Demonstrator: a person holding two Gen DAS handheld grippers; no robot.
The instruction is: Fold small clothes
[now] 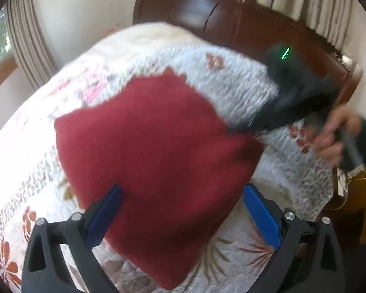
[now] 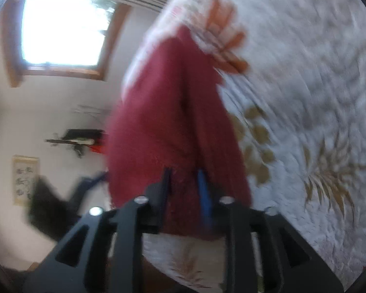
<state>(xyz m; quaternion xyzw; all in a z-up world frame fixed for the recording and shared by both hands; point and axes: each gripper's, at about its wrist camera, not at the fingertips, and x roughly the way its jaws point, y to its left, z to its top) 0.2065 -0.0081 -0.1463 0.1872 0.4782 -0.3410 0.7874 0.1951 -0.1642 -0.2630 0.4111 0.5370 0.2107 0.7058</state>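
A dark red garment (image 1: 148, 156) lies spread on the flowered white quilt (image 1: 231, 83) of a bed. My left gripper (image 1: 183, 210) hovers over its near part, open, blue pads wide apart with the cloth below them. In the left wrist view my right gripper (image 1: 246, 124) comes in from the right, held by a hand (image 1: 334, 134), its tips at the garment's right edge. The blurred right wrist view shows that right gripper (image 2: 185, 180) shut on a fold of the red garment (image 2: 168, 122), which hangs up off the quilt (image 2: 305, 97).
A dark wooden headboard (image 1: 207, 12) stands behind the bed, with curtains (image 1: 305, 0) beyond it. A wooden bedside cabinet (image 1: 358, 195) sits at the right. A window (image 2: 63, 29), a framed picture (image 2: 25, 180) and the left gripper's dark body (image 2: 51, 210) show in the right wrist view.
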